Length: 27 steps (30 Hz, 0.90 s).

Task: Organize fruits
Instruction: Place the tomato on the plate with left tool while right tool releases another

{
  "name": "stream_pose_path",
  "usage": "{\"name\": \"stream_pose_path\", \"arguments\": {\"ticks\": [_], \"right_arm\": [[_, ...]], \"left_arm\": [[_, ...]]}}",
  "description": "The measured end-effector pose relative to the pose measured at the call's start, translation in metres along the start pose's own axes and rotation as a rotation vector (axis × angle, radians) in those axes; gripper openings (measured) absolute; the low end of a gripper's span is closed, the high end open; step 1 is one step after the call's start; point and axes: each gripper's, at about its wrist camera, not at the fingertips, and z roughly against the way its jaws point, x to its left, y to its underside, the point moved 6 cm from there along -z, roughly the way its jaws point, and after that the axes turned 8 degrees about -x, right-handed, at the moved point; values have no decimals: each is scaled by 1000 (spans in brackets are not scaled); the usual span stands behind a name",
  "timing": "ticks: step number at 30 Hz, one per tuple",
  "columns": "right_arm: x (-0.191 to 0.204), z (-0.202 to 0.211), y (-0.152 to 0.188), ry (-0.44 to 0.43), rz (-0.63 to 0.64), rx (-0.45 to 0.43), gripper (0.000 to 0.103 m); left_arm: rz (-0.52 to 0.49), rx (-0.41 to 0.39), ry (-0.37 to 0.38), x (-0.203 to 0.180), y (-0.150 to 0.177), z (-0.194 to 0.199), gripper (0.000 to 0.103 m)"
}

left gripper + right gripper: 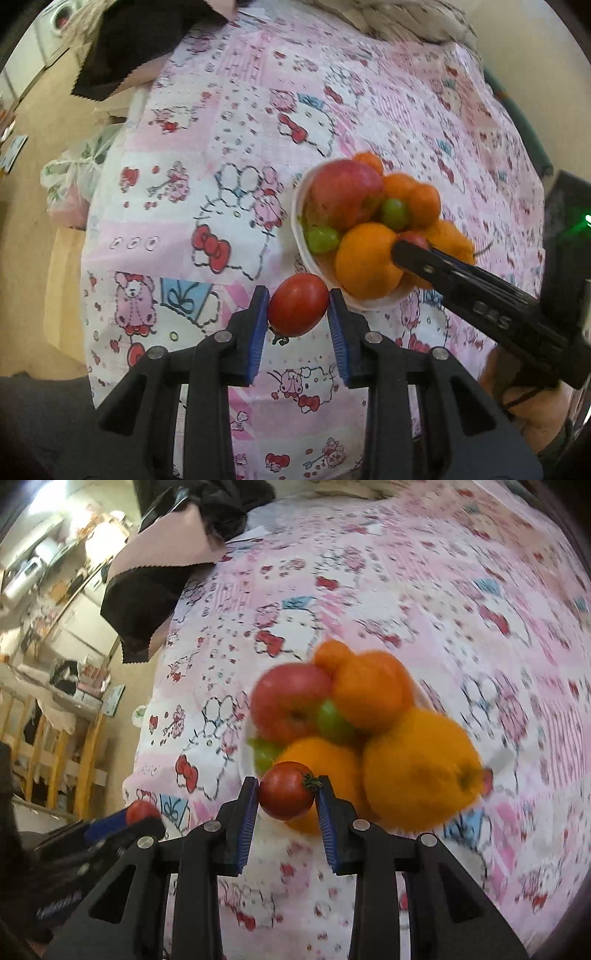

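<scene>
Left wrist: gripping small tomato in left gripper w/ blue pads pinching sides so it can't roll, hovering beside heaped bowl; right gripper likewise clamping second tomato over bowl, prob. sorting.

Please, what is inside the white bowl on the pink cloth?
The white bowl holds a big red fruit, several oranges and green grapes. The bowl's bottom is covered.

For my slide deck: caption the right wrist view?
Right tool grips a cherry tomato beside a bowl heaped with oranges.
</scene>
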Motion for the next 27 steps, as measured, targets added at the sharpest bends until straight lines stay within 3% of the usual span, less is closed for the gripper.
{"name": "stream_pose_path", "arguments": {"ticks": [8,12,14,16,22,27], "right_arm": [[4,-37,-24,145,97,0,33],[4,-38,-22,162,129,4,35],[5,-33,-23,153,132,-4,42],[5,-27,-25,152,127,-24,56],[-1,10,-29,116,101,-68,57],[-30,54,-16,92,-16,-77,58]], "left_arm": [[68,5,16,11,-8,3,28],[78,2,25,10,-11,5,28],[87,5,36,9,-12,5,28],[82,8,39,6,-11,4,28],[76,9,24,8,-10,1,28],[69,6,-7,13,-9,-3,28]]}}
